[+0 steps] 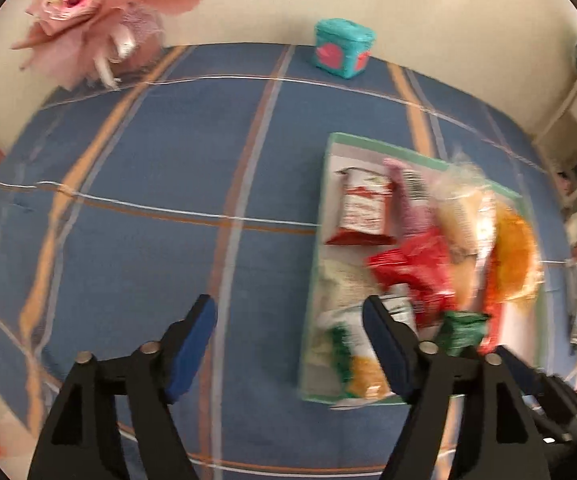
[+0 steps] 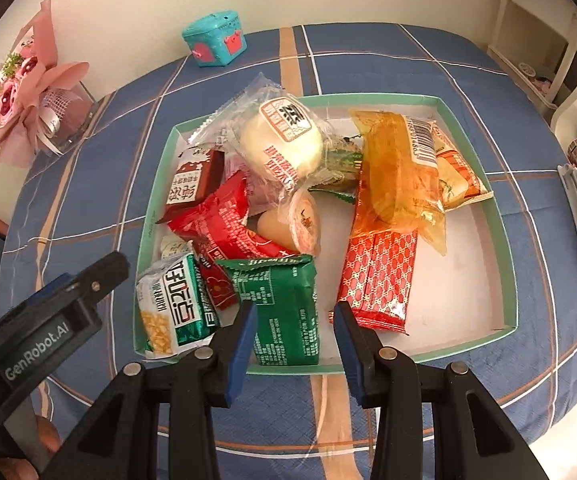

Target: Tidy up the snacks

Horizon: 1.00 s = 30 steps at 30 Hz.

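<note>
Green-rimmed tray (image 2: pixel 504 216) heaped with overlapping snack packets, left view blurred, both grippers' fingers apart, empty.

Table: you have a round table with a blue checked cloth (image 2: pixel 468 80) | Middle: a green-edged tray (image 2: pixel 506 248) full of snacks sits on it | Behind the tray: a small teal box (image 2: pixel 214 42) | Far left of the tray: pink flowers (image 2: pixel 28 96)
</note>
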{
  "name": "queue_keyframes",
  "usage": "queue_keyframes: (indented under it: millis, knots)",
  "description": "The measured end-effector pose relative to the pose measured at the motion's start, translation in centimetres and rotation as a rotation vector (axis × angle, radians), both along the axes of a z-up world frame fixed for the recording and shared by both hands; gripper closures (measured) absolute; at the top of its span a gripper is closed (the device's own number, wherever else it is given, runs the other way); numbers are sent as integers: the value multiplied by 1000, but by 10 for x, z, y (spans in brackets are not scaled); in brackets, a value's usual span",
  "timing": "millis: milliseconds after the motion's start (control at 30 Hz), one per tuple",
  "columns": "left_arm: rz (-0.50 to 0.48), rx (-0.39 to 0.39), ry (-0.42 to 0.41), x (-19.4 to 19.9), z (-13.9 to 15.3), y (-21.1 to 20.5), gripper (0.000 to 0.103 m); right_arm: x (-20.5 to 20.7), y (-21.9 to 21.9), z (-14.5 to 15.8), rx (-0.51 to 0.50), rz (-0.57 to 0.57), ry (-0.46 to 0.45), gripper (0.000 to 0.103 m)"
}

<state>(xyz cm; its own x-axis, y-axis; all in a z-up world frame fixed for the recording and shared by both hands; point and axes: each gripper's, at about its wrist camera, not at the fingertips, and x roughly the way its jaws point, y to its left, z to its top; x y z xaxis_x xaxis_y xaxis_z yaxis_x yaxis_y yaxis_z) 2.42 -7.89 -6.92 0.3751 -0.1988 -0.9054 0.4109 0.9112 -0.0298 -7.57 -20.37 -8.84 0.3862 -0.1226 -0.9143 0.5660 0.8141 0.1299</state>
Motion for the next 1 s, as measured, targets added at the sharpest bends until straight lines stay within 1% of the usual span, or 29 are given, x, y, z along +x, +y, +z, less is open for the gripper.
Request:
queue_keyframes:
  millis: [33,67,100,167,233,267,333,367,667,800,1000]
  knots:
    - [10,26,-14,1,0,4,21,0,1,1,-2,2,-6,37]
    - [16,39,-22,1,0,7,20,0,3,1,-5,2,-13,33]
    - [20,48,-29,1,0,10,18,0,3,2,-7,4,-19,32]
    - [31,58,-40,3,0,14,4,-1,6,5,-12,12,-35,30]
    - [39,73,-43,3,1,18,2,-1,9,7,-20,20,-46,18]
    - [38,78,-43,3,0,16,2,-1,11,8,-26,25,-55,15]
    - [37,86,-37,3,-2,17,2,-1,13,11,-36,27,-72,2]
    - [38,93,-38,2,-1,18,2,-2,13,12,-41,26,-78,0]
    - [70,163,-82,-7,7,30,2,-11,17,23,-43,18,-122,0]
    - [64,174,-104,-15,14,32,2,-14,19,29,-46,20,-135,0]
    - [78,167,-102,-18,19,38,2,-19,24,36,-54,21,-157,0]
